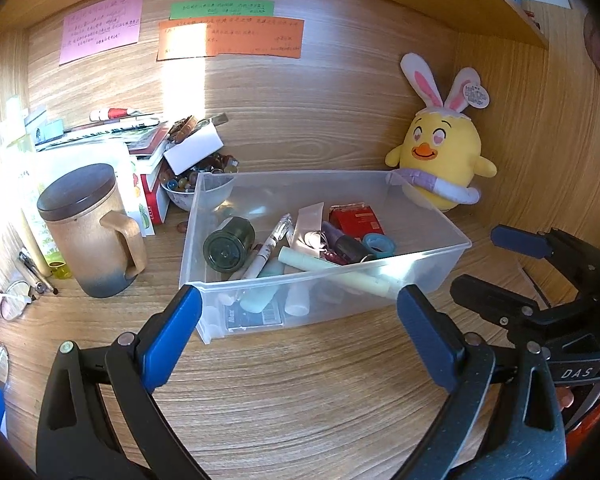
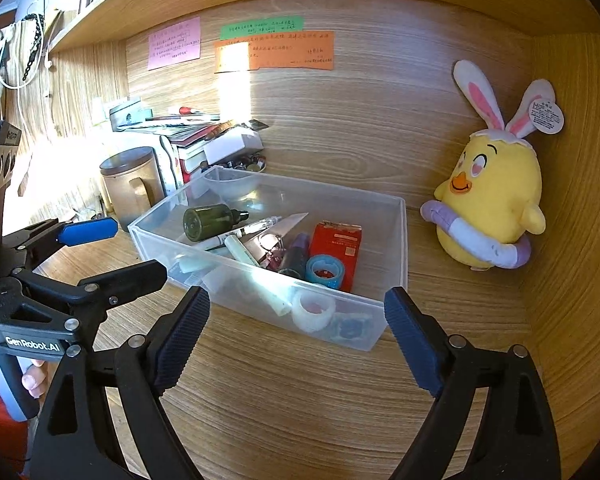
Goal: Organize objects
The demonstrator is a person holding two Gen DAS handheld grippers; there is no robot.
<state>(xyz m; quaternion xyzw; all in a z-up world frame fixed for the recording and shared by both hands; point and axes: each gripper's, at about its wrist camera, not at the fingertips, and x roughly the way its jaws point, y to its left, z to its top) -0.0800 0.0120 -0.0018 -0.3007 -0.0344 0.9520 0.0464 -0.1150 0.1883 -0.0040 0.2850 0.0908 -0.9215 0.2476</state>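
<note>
Both tools, left tool [image 1: 298, 312] and right tool [image 2: 296, 316], gape empty before my filled bin [image 1: 420, 280] (mug [image 1: 96, 236] and clutter remain outside).

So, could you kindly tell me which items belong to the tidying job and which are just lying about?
Job: clear plastic bin; dark green bottle; red carton; blue tape roll.
Lying about: yellow plush chick; brown lidded mug; bowl of marbles.

Clear plastic bin [image 1: 420, 258] on the desk, crowded with bottle [image 1: 229, 244], pens, tape.
</note>
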